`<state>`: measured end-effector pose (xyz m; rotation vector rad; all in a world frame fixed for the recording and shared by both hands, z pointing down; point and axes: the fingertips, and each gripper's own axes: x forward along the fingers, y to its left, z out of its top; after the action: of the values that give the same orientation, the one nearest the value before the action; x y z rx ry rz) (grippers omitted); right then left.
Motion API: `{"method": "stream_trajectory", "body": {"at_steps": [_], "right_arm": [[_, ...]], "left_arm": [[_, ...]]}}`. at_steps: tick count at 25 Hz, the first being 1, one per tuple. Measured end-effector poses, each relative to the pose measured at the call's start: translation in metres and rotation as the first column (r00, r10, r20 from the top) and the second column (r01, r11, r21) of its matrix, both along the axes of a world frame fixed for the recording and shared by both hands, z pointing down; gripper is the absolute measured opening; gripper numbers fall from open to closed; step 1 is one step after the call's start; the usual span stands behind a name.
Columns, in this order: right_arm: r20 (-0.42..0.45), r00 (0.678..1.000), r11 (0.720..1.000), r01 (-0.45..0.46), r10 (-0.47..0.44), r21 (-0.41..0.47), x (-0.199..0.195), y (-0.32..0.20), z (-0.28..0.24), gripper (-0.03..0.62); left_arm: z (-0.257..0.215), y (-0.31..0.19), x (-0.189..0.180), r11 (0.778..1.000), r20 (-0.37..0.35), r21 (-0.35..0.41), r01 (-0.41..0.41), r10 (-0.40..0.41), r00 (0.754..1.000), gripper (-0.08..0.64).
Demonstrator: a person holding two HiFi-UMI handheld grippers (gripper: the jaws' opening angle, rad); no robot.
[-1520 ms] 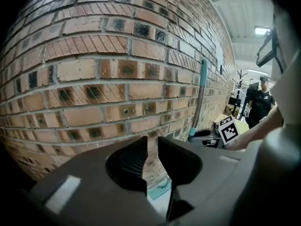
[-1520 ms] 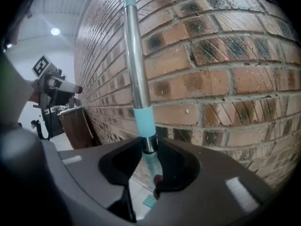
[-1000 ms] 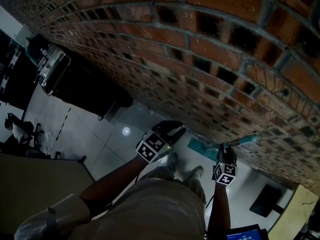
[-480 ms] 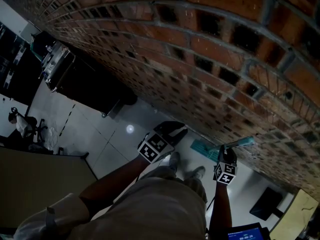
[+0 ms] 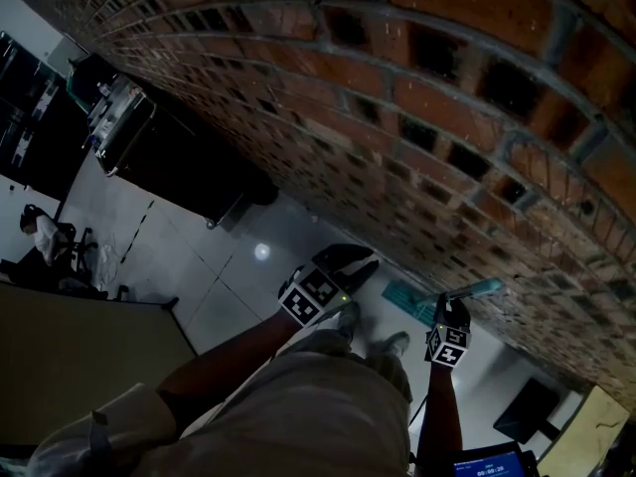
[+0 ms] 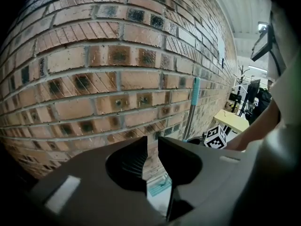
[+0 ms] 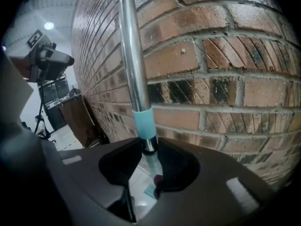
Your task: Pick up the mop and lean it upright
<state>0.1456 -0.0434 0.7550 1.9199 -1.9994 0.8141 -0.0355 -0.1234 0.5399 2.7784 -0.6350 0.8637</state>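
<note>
Since the earlier frame, both grippers have dropped slightly in the head view, and the right gripper [image 7: 149,149] jaws stay clamped on the mop handle [image 7: 131,69]. The mop head [image 5: 405,296] rests on the floor [image 5: 229,266] beside the brick wall [image 5: 397,117]. The left gripper [image 6: 151,149] jaws stand slightly apart, empty. The leaning step appears to be in hand: next, settle the handle against the wall before release.

Both arms are out in front. The left forearm [image 5: 234,354] reaches forward and carries the left gripper [image 5: 350,263] out ahead, its jaws drawn close with only a narrow gap and nothing in it [image 6: 153,147]. On the right, the forearm [image 5: 438,417] runs straight out, and the right gripper [image 5: 449,308] is clamped on the mop handle [image 7: 136,79], both jaws pressed against the pole [image 7: 148,150].
</note>
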Motion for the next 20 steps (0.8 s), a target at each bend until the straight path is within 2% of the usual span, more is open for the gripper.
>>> {"method": "stream_trajectory", "body": {"at_steps": [20], "right_arm": [[0.007, 0.999, 0.995, 0.035, -0.034, -0.094, -0.01, -0.009, 0.053, 0.107]], "left_arm": [[0.011, -0.01, -0.015, 1.0, 0.022, -0.02, 0.008, -0.008, 1.0, 0.092]]}}
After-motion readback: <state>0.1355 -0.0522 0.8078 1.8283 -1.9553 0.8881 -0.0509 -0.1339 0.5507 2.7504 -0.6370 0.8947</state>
